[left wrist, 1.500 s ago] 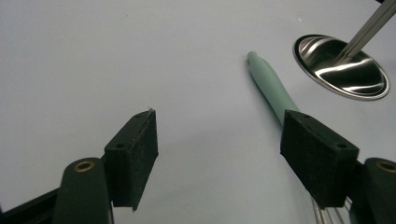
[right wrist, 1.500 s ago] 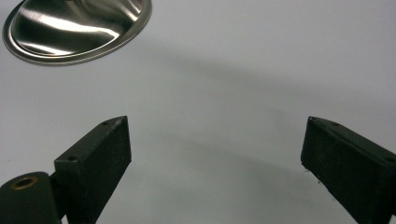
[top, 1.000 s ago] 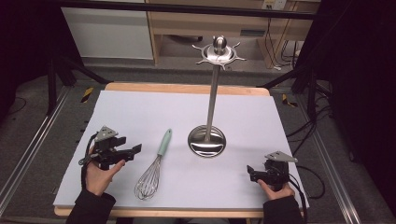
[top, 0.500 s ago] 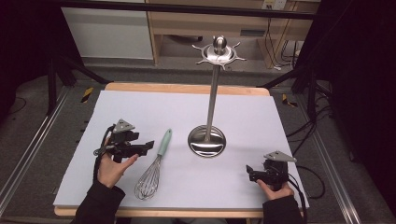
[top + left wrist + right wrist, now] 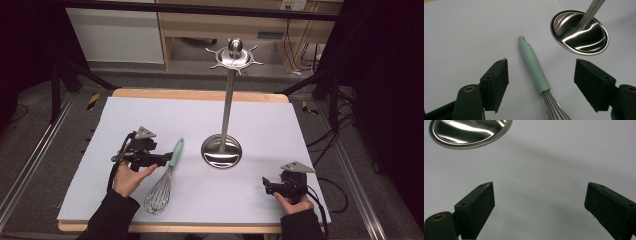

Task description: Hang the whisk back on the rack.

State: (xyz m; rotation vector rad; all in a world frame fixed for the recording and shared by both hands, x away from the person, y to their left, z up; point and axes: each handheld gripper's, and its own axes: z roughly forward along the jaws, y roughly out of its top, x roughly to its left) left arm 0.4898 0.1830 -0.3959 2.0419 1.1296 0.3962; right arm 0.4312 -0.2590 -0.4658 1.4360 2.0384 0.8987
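A whisk (image 5: 167, 175) with a mint-green handle (image 5: 534, 67) and a wire head lies on the white table cover, handle pointing away from the person. My left gripper (image 5: 162, 158) is just left of the handle. In the left gripper view it (image 5: 541, 66) stands open, one jaw on each side of the handle, not touching it. A steel utensil stand (image 5: 227, 107) rises mid-table from a round base (image 5: 580, 32), with a hooked crown on top. My right gripper (image 5: 267, 185) rests open near the front right; between its jaws (image 5: 539, 192) is bare cover.
The white cover (image 5: 300, 130) lies on a wooden table whose edge (image 5: 200, 94) shows at the back. The stand's base (image 5: 469, 131) is ahead and to the left of the right gripper. Cables trail off the right side (image 5: 325, 195).
My left gripper has moved right and a little away from the person, from the left part of the cover to the whisk's handle. The right gripper has stayed put.
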